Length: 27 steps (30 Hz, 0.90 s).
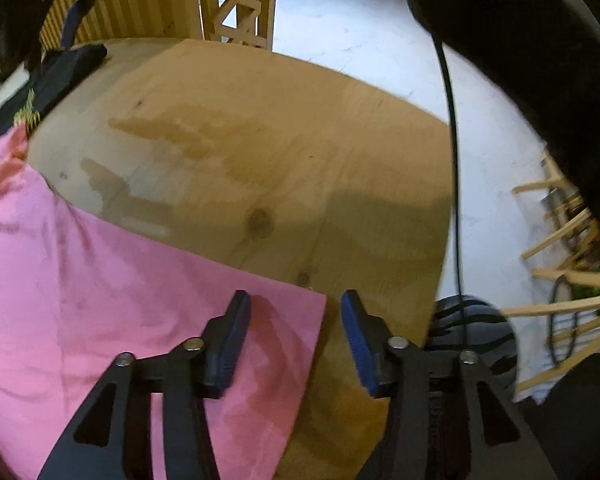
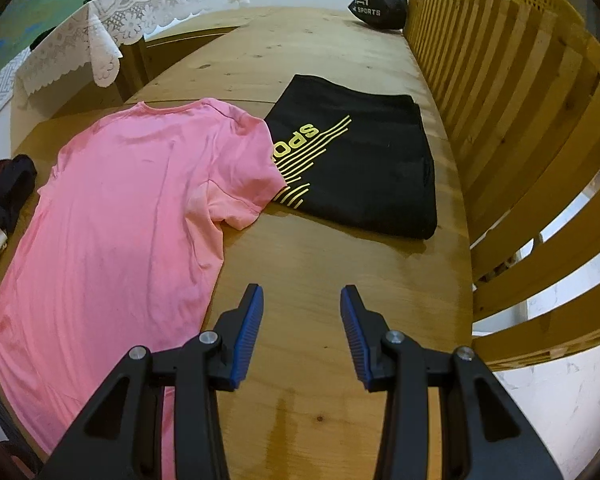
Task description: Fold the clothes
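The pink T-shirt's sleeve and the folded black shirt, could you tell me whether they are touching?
Touching. In the right wrist view the pink T-shirt has its sleeve lying over the printed corner of the folded black shirt, covering part of its yellow lettering.

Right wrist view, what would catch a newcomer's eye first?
A bright pink t-shirt lies spread flat across the left of the wooden table. Its sleeve overlaps a folded black garment with yellow stripes to its right. In the foreground the right gripper hangs open over bare wood.
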{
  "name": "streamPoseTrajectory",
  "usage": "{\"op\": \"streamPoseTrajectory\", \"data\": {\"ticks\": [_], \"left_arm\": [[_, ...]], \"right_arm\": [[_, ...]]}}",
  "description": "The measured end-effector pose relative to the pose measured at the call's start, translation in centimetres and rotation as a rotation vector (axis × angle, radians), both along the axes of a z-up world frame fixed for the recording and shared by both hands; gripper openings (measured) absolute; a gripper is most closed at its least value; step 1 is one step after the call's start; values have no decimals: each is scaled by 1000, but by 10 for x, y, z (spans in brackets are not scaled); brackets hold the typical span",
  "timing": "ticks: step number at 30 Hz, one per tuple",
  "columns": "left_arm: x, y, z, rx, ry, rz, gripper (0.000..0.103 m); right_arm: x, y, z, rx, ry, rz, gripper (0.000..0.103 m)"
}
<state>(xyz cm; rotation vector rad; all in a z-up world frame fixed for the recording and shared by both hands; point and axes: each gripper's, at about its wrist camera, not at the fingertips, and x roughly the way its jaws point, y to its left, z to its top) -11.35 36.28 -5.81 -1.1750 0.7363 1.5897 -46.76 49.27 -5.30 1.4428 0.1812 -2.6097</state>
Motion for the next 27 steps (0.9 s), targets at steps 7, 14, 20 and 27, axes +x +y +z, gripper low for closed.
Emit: {"op": "streamPoseTrajectory", "data": {"ticks": [7, 14, 20, 27], "left_arm": [[3, 0, -3, -9, 30, -21, 39], [-26, -30, 0, 113, -107, 73, 6], [-47, -68, 19, 256, -189, 163, 6], [-64, -101, 41, 345, -226, 205, 6]], "right_arm": [[-10, 6, 1, -58, 12, -2, 40], [-48, 13, -10, -113, -3, -47, 43], [-94, -6, -32, -112, -39, -28, 44], [-133, -33, -52, -22, -65, -39, 44]]}}
